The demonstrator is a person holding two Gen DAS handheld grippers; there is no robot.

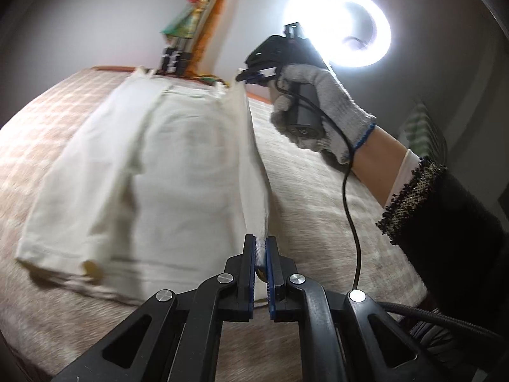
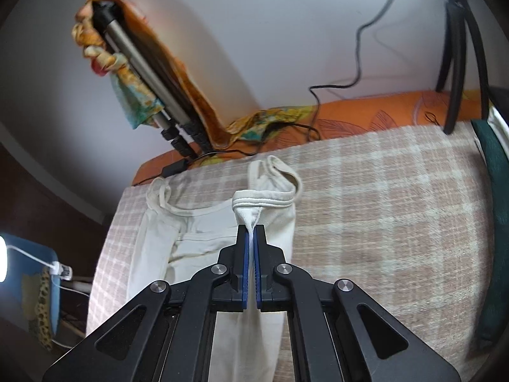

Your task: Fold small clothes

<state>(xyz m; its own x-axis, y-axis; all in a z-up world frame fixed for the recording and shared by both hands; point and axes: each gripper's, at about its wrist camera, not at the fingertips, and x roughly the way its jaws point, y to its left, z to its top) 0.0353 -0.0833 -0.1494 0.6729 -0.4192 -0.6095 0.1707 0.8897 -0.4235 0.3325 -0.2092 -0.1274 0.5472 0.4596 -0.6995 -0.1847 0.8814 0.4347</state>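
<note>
A small cream sleeveless top [image 1: 159,172] lies on a pink-and-cream checked blanket [image 1: 318,184]. Its right edge is lifted off the blanket. My left gripper [image 1: 261,254] is shut on the hem end of that edge. My right gripper [image 1: 251,74], held by a grey-gloved hand, is shut on the shoulder end of that edge. In the right wrist view the right gripper [image 2: 252,238] pinches the armhole trim of the top [image 2: 203,235], whose straps lie toward the far edge of the blanket [image 2: 381,210].
A tripod draped with an orange patterned scarf [image 2: 143,73] stands at the far edge, with a black cable [image 2: 318,95] trailing over an orange sheet [image 2: 381,111]. A ring light [image 1: 359,22] shines above. A dark green cloth [image 2: 496,172] lies at the right edge.
</note>
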